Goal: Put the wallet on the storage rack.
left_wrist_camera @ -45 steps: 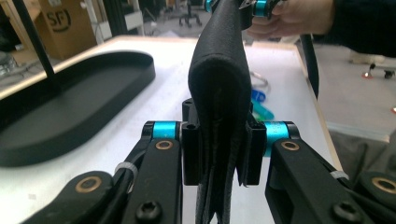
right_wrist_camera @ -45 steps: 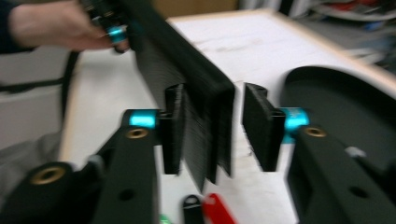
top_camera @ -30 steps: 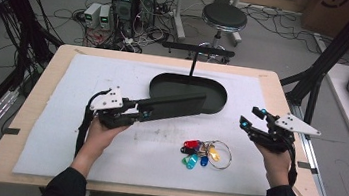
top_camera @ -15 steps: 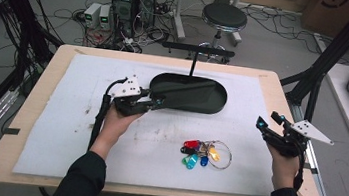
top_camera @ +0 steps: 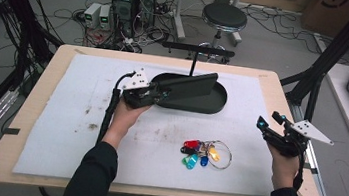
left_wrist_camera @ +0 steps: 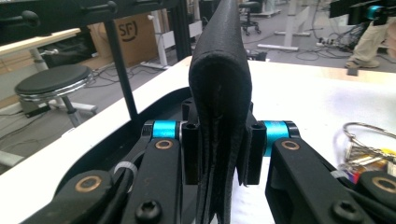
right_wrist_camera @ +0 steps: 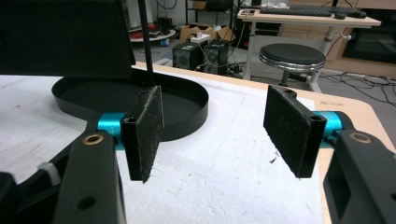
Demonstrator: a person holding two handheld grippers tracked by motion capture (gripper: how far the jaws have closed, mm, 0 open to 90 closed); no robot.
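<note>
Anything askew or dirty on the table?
Brownish stains mark the white mat near its left middle. The wallet, clamped in the left gripper, juts tilted over the black tray rather than lying flat. The key bunch lies loose on the mat.

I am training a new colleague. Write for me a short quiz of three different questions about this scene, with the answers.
1. True or false: the left gripper is shut on the black wallet.
2. Where does the wallet hang? A over the black oval tray; B over the key bunch; C past the table edge.
3. Fill in: the right gripper has its jaws ____, with nothing between them.

Key: 1 true; 2 A; 3 open.
</note>
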